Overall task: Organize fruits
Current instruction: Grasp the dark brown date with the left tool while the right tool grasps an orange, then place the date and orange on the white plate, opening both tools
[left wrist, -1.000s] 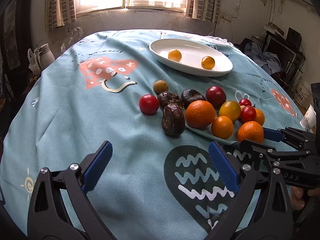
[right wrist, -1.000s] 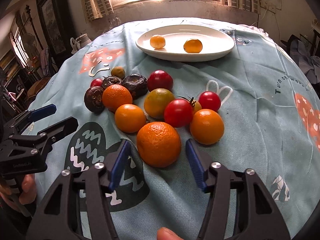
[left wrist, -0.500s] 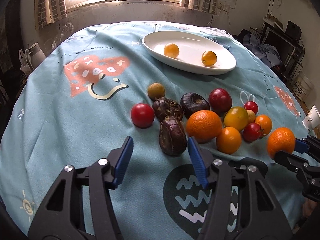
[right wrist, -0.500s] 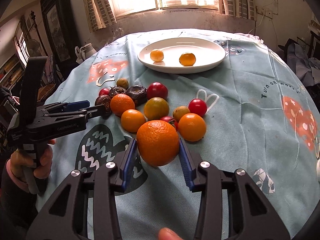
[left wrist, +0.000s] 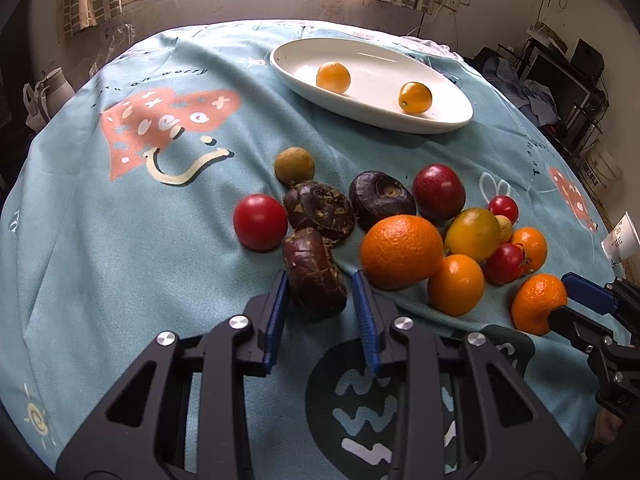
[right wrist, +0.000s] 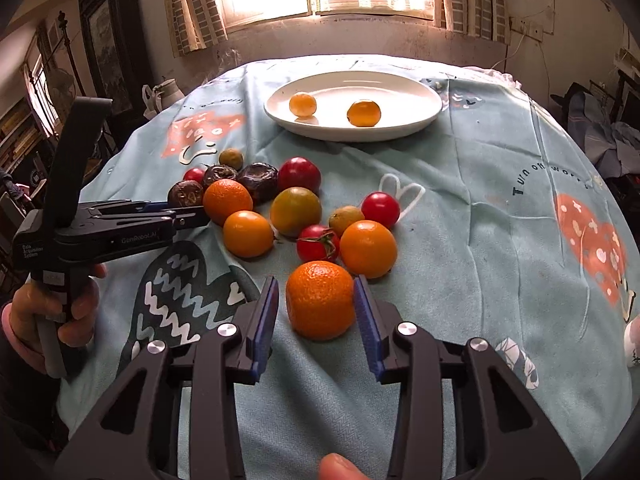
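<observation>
A white oval plate [left wrist: 440,122] [right wrist: 416,120] at the far side holds two small yellow-orange fruits [left wrist: 333,77] [left wrist: 415,97]. A cluster of fruits lies mid-table. My left gripper [left wrist: 318,292] closes around a dark wrinkled fruit [left wrist: 314,276] that rests on the cloth, with its pads touching or nearly touching it. My right gripper [right wrist: 316,300] is shut on an orange mandarin [right wrist: 320,300], also seen in the left wrist view [left wrist: 538,308]. A large orange [left wrist: 402,251], red tomatoes [left wrist: 260,227] and more dark fruits [left wrist: 320,210] sit close by.
A teal printed tablecloth [left wrist: 120,240] covers the round table. The left gripper and hand show in the right wrist view [right wrist: 100,224]. A white jug [right wrist: 166,94] stands beyond the far left edge. Furniture and clutter [left wrist: 568,80] stand at the right.
My left gripper moved forward and narrowed around the dark wrinkled fruit. My right gripper closed on the mandarin, lifted it half a second ago, and holds it lower and nearer the cluster now.
</observation>
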Demonstrator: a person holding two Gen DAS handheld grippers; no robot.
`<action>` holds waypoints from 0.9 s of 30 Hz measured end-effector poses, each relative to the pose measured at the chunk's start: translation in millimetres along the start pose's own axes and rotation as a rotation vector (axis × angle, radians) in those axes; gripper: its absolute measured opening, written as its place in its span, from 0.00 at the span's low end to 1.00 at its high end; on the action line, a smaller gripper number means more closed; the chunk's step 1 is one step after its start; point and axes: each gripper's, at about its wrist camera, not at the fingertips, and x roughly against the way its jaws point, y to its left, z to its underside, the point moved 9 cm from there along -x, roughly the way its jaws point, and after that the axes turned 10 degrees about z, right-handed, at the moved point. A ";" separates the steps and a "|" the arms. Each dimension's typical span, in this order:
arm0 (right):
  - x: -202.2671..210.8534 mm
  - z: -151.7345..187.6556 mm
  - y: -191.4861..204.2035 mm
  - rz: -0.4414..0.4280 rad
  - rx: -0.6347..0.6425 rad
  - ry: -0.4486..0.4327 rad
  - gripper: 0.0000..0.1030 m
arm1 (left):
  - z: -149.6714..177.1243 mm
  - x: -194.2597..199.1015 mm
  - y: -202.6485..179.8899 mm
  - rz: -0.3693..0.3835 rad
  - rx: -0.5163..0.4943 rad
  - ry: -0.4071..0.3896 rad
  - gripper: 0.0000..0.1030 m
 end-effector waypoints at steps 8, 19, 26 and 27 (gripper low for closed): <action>-26.5 7.0 -7.7 0.014 -0.014 0.083 0.45 | -0.7 0.4 1.6 -0.009 -0.009 -0.005 0.27; -0.6 -2.9 -2.3 -0.060 -0.021 0.028 0.40 | -7.1 21.3 -9.9 0.055 -0.012 -0.061 0.26; 1.0 -71.7 -28.5 -0.066 -0.089 -0.082 0.40 | -50.5 35.4 -14.2 0.111 -0.019 -0.122 0.24; -4.5 -82.7 -32.5 -0.066 -0.100 -0.086 0.40 | -58.1 33.5 -14.0 0.113 -0.026 -0.126 0.24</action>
